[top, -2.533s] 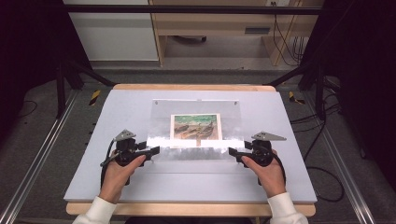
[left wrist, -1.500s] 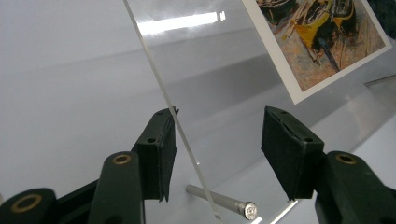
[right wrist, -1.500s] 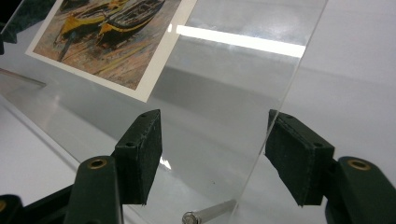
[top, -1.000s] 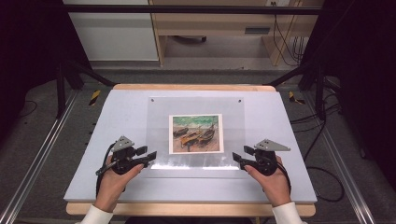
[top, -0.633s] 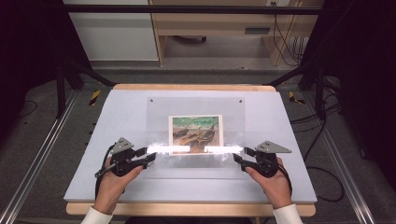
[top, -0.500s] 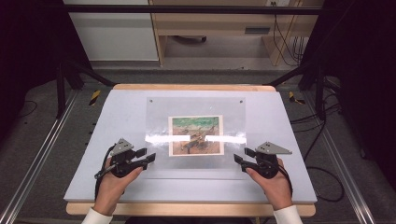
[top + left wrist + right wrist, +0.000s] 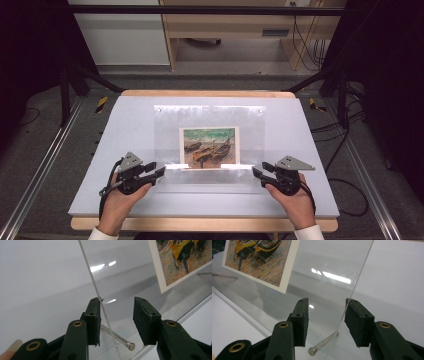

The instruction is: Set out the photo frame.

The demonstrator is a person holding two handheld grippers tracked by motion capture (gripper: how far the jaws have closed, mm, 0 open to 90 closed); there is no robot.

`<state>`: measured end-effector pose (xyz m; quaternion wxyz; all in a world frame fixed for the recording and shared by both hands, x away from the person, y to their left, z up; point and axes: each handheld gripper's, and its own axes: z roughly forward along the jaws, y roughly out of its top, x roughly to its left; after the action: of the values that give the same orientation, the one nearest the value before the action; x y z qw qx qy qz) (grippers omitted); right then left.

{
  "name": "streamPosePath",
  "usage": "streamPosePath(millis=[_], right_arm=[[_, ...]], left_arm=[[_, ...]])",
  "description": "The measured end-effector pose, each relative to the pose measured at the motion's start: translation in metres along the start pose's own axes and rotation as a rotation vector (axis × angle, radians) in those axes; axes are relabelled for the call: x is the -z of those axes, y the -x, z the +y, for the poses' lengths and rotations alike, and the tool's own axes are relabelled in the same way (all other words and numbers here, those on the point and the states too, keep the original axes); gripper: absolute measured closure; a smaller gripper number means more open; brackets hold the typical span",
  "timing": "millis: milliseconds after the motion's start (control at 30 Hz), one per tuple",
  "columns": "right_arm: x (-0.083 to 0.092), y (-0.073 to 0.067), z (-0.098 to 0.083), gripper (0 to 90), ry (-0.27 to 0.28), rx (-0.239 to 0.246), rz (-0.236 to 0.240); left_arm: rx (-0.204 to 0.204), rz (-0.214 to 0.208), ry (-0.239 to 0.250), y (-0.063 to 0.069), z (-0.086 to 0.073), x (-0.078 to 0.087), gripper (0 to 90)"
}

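A clear acrylic sheet [image 7: 167, 131] lies over a boat picture [image 7: 210, 146] on the pale table [image 7: 120, 130]. My left gripper [image 7: 158, 174] is at the sheet's near left corner and my right gripper [image 7: 257, 173] at its near right corner. In the left gripper view the jaws [image 7: 116, 312] straddle the sheet's edge [image 7: 93, 285], which runs along the left pad, with a metal pin [image 7: 120, 339] below. In the right gripper view the sheet's edge [image 7: 359, 275] runs by the right pad of the gripper [image 7: 325, 312], over another pin [image 7: 322, 344]. Both pairs of jaws have just been closing, with a gap still showing.
A second clear panel's edge [image 7: 192, 308] lies under the picture. Two small fasteners [image 7: 159, 108] mark the sheet's far corners. Bare table lies on both sides of the sheet. Black stands and cables [image 7: 345, 145] flank the table, and a wooden bench [image 7: 225, 35] stands behind.
Both hands have drawn slightly toward the table's front edge since the oldest frame. The bright glare stripe on the sheet has shifted back and forth between frames.
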<state>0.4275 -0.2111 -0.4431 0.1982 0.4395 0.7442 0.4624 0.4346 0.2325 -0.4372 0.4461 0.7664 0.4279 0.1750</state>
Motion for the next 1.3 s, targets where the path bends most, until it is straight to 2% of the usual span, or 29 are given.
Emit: streamPosePath(millis=[233, 500, 933, 1067, 1300], right_arm=[[0.005, -0.002, -0.004, 59.1, 0.001, 0.005, 0.001], [0.010, -0.003, -0.008, 65.0, -0.007, 0.010, 0.008], [0.016, -0.006, -0.016, 67.8, -0.024, 0.008, 0.021], [0.018, -0.008, -0.021, 67.7, -0.030, 0.009, 0.031], [0.019, -0.009, -0.023, 67.7, -0.033, 0.004, 0.040]], left_arm=[[-0.039, 0.020, -0.018, 0.005, -0.004, 0.005, 60.6], [-0.057, 0.038, -0.045, 0.011, -0.009, 0.009, 64.0], [-0.068, 0.026, -0.067, 0.013, -0.017, 0.014, 68.8], [-0.076, 0.009, -0.092, 0.013, -0.019, 0.017, 69.3], [-0.080, 0.006, -0.095, 0.014, -0.021, 0.017, 70.1]])
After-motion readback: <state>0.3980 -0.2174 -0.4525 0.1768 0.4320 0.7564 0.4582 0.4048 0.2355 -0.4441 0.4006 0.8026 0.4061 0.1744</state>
